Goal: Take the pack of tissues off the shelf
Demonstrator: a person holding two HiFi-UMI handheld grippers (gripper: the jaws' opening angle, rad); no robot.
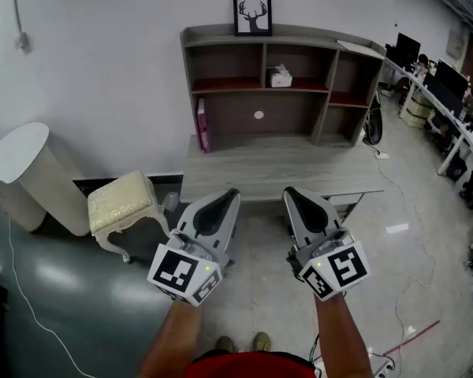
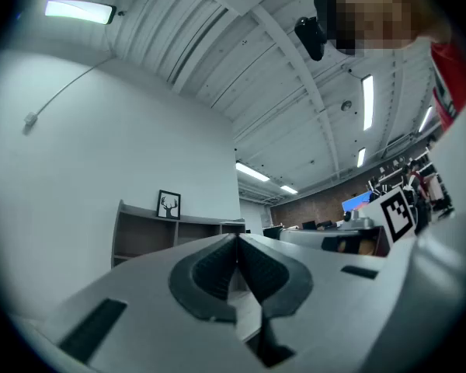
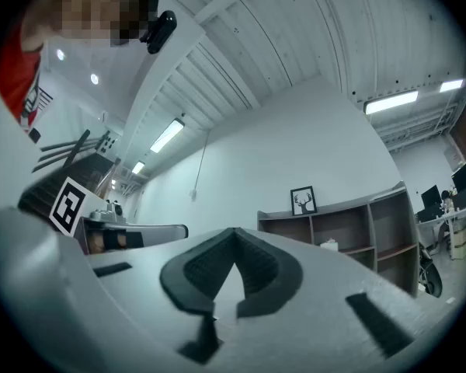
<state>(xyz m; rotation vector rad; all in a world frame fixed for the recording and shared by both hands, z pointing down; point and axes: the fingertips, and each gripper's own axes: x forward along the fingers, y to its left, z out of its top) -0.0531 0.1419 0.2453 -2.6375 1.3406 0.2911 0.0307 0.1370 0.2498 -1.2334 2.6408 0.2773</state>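
Observation:
The pack of tissues point(image 1: 280, 77) is a small white box on the upper shelf of the grey shelf unit point(image 1: 299, 34), in its middle compartment. It also shows small and distant in the right gripper view, as a white pack point(image 3: 329, 245) on the shelf unit point(image 3: 373, 216). My left gripper point(image 1: 232, 193) and right gripper point(image 1: 288, 192) are held side by side, well short of the desk and pointing toward it. Both are shut with nothing between the jaws, as the left gripper view point(image 2: 237, 241) and right gripper view point(image 3: 234, 233) confirm.
A framed deer picture point(image 1: 252, 13) stands on top of the shelf unit, and a pink book point(image 1: 202, 124) leans at its lower left. The unit rests on a grey desk point(image 1: 284, 172). A cream stool point(image 1: 122, 203) and white round table point(image 1: 20, 160) stand left; office desks with monitors point(image 1: 449, 93) are right.

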